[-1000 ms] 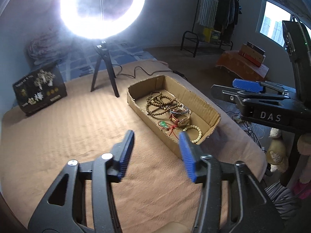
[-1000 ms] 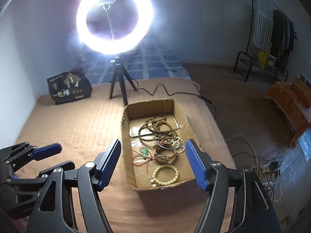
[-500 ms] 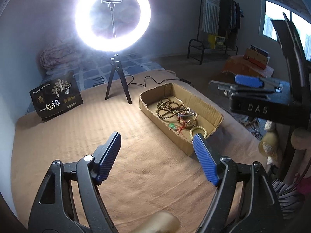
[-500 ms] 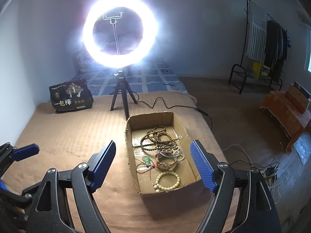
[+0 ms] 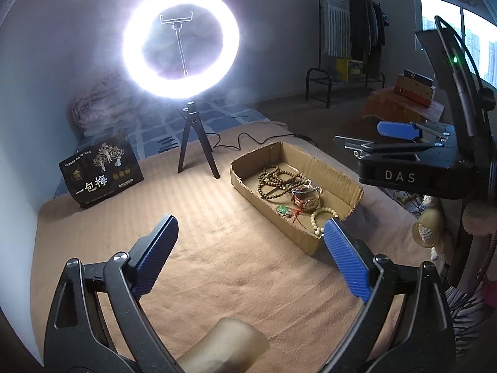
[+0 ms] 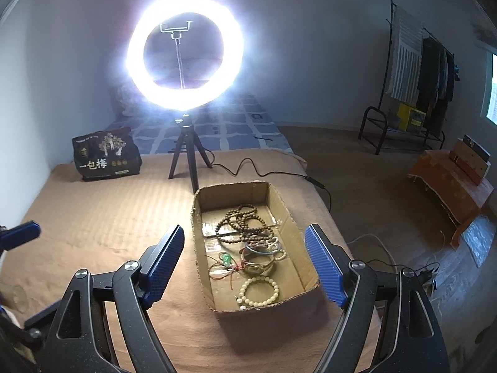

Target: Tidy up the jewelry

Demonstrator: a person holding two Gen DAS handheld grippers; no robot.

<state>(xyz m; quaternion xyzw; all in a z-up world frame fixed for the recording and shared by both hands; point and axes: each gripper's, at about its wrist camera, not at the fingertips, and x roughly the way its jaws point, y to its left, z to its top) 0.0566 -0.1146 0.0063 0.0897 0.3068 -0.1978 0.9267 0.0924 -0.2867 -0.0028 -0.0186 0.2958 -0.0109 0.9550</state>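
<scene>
A shallow cardboard box point(image 6: 287, 214) sits on the tan bed cover and also shows in the left wrist view point(image 5: 348, 183). In it lie brown bead strings point(image 6: 240, 223), a cream bead bracelet point(image 6: 259, 290), a green pendant on red cord point(image 6: 226, 259), bangles and a watch point(image 6: 257, 265). My right gripper point(image 6: 245, 258) is open and empty, held above the near end of the box. My left gripper point(image 5: 250, 244) is open and empty, to the left of the box. The right gripper shows from the side in the left wrist view point(image 5: 400, 136).
A lit ring light on a black tripod point(image 6: 183, 155) stands behind the box, its cable point(image 6: 248, 171) trailing right. A black printed bag point(image 6: 105, 154) stands at the back left. The bed's edge drops off right of the box. A clothes rack point(image 6: 416, 87) stands far right.
Both grippers have pulled back and risen from the box. The left gripper's jaws have opened wider.
</scene>
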